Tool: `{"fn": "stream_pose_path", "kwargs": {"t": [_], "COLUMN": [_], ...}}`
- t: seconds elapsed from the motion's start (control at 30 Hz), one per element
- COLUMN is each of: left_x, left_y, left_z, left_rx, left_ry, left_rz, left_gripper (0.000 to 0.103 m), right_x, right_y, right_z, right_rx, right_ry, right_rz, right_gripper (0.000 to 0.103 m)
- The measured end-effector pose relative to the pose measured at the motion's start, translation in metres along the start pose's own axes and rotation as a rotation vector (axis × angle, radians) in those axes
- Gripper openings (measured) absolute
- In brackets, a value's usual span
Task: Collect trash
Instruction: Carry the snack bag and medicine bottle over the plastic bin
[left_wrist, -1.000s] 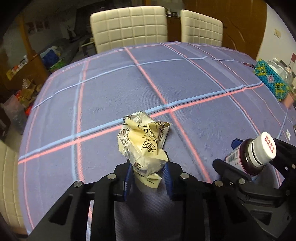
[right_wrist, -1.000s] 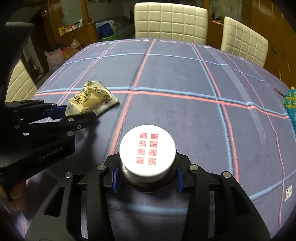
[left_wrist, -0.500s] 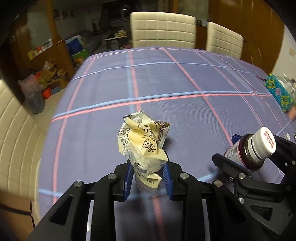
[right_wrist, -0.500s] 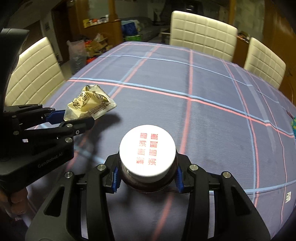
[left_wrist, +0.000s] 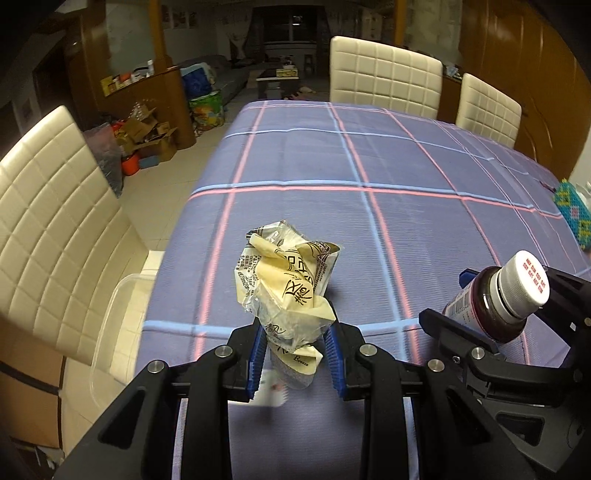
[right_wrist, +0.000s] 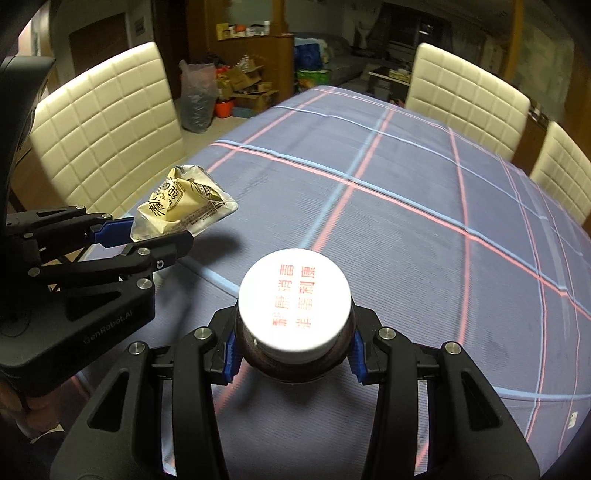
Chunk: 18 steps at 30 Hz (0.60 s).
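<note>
Left wrist view: the left hand-held gripper (left_wrist: 295, 354) pinches a crumpled wrapper (left_wrist: 286, 280) narrowly, clear of the desk (left_wrist: 388, 221) near its left edge, where a clear bin (left_wrist: 110, 332) waits, likely for disposal. Right wrist view: the right hand-held gripper (right_wrist: 293, 354), part-open, clamps a white-capped bottle (right_wrist: 294, 301) cap-up above the desk's near edge.

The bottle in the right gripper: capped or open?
Capped. A white cap with red print covers the top of the dark bottle, which the right gripper grips at its sides.
</note>
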<state>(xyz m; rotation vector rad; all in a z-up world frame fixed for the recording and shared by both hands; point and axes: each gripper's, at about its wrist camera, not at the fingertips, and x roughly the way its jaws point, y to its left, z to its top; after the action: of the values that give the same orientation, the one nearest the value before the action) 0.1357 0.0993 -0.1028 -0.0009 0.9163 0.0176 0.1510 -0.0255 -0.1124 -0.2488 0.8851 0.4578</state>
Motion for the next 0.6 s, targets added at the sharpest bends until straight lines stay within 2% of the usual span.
{"fn": "stream_pose_path", "kwargs": {"t": [0.6], "left_x": [-0.016], "left_y": [0.087], "left_z": [-0.015], "left_rx": [-0.128], "left_ry": [-0.021], "left_rz": [0.090], "left_gripper": [0.028], "right_x": [0.014], "right_y": [0.080], "right_z": [0.035], "right_rx": [-0.134], "right_ry": [-0.004], "right_rz": [0.059], "right_gripper": [0.046]}}
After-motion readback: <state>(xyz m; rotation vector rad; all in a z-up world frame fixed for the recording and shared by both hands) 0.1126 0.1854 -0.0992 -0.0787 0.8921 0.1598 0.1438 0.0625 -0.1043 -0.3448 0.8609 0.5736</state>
